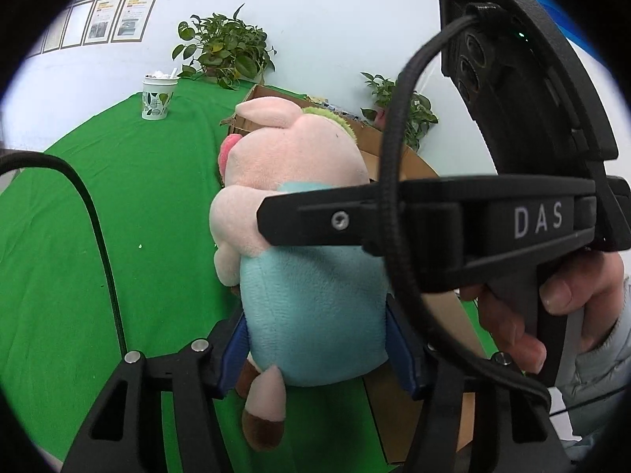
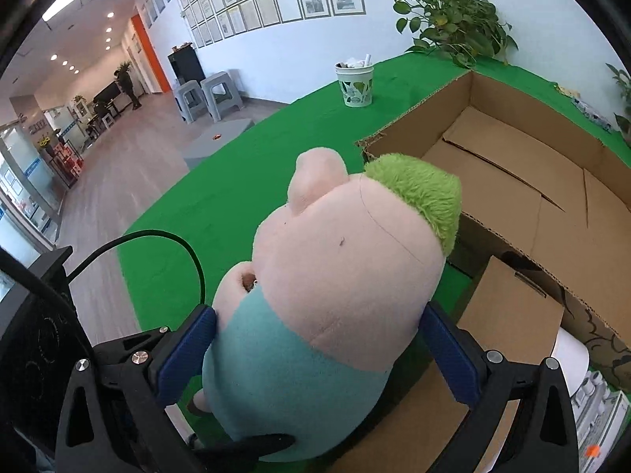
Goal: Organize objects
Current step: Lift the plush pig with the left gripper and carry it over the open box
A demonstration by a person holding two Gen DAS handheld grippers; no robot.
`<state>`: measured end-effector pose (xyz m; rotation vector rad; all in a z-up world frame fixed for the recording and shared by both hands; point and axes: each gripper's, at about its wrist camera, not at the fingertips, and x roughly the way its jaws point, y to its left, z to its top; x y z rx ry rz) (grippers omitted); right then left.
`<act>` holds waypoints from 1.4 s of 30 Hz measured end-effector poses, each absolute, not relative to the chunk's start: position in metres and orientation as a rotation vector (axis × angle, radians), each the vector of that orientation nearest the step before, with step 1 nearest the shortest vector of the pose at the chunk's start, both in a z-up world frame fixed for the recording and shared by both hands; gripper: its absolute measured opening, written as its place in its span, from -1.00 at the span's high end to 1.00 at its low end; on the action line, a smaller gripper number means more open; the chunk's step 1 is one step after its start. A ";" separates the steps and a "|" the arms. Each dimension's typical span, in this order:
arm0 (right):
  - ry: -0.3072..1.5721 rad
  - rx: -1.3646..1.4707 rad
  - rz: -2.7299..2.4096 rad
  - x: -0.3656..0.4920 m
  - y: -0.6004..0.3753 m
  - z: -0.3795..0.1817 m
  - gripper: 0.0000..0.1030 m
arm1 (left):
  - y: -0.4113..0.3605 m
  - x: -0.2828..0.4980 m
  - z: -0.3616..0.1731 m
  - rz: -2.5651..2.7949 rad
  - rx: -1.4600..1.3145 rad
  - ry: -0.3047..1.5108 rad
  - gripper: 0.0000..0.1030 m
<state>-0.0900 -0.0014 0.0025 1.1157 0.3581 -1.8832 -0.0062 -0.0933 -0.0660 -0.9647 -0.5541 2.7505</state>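
A plush pig (image 1: 299, 213) with a pink head, green hair tuft and light blue body hangs above the green table. My left gripper (image 1: 321, 351) is shut on its lower body, blue pads pressing both sides. My right gripper (image 2: 319, 349) is shut on its upper body just under the head (image 2: 347, 260). In the left wrist view the right gripper's finger (image 1: 355, 216) crosses in front of the pig, with the person's hand (image 1: 552, 307) on its handle. An open cardboard box (image 2: 512, 181) stands right of the pig.
A patterned paper cup (image 2: 355, 84) stands on the green cloth (image 2: 221, 197) at the back. Potted plants (image 2: 453, 19) stand along the white wall. A small flat carton (image 2: 508, 315) lies by the box. A black cable (image 1: 98, 236) loops at the left.
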 end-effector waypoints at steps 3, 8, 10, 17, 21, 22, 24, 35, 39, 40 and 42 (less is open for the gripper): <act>0.338 1.153 -1.899 -0.086 -0.001 -0.004 -0.99 | -0.087 -0.005 -0.063 2.771 -0.965 -0.509 -0.15; 0.347 1.126 -1.968 -0.078 -0.001 -0.008 -0.87 | -0.079 -0.003 -0.058 2.799 -0.973 -0.442 -0.13; 0.312 1.116 -1.977 -0.078 0.002 -0.008 -0.81 | -0.078 -0.002 -0.053 2.812 -0.974 -0.427 -0.11; 0.201 0.958 -2.056 -0.065 0.027 0.029 -0.72 | -0.059 0.003 -0.009 2.870 -0.868 -0.279 -0.11; 0.138 0.855 -2.116 -0.063 0.056 0.069 -0.71 | -0.039 -0.003 0.027 2.889 -0.776 -0.158 -0.11; 0.122 0.833 -2.131 -0.064 0.064 0.081 -0.71 | -0.034 -0.007 0.038 2.889 -0.750 -0.127 -0.11; 0.097 0.787 -2.164 -0.067 0.078 0.103 -0.71 | -0.025 -0.013 0.054 2.885 -0.711 -0.092 -0.11; 0.059 0.666 -2.307 -0.094 0.136 0.193 -0.68 | 0.005 -0.065 0.122 2.825 -0.562 -0.022 -0.11; 0.064 0.661 -2.323 -0.124 0.138 0.221 -0.67 | 0.000 -0.089 0.136 2.813 -0.548 -0.025 -0.11; 0.067 0.663 -2.324 -0.146 0.124 0.231 -0.66 | 0.002 -0.090 0.138 2.812 -0.548 -0.024 -0.11; 0.076 0.666 -2.324 -0.170 0.116 0.242 -0.65 | -0.007 -0.108 0.144 2.808 -0.555 -0.030 -0.11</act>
